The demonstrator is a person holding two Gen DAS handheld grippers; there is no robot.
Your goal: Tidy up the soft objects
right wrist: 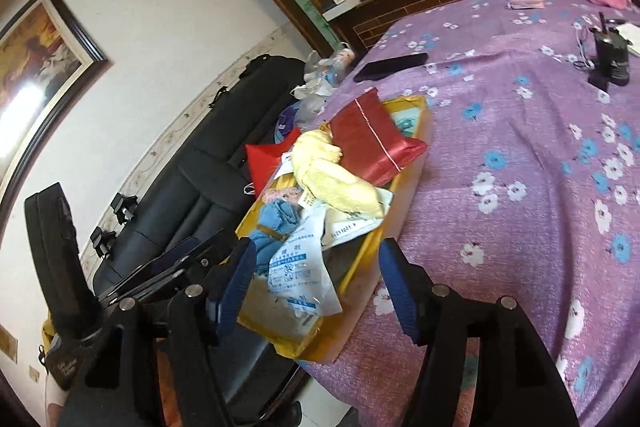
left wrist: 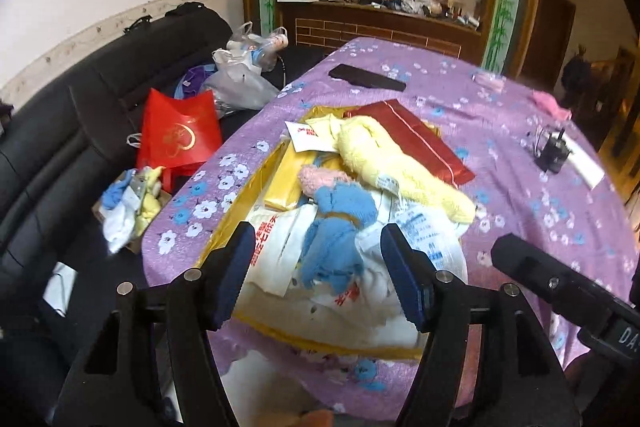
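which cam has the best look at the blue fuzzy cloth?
Left wrist: the blue cloth lies centered between the open left gripper fingers, largely unobstructed. Right wrist shows it small and off-center, partly covered by white packets.

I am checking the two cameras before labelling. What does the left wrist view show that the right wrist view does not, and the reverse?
Only the left wrist view shows the small pile of blue, white and yellow cloths on the black sofa, and the gold heart print on the red bag.

Only the right wrist view shows the framed painting on the wall.

Both show the golden box on the purple flowered tablecloth, with the yellow towel, blue cloth and the black phone.
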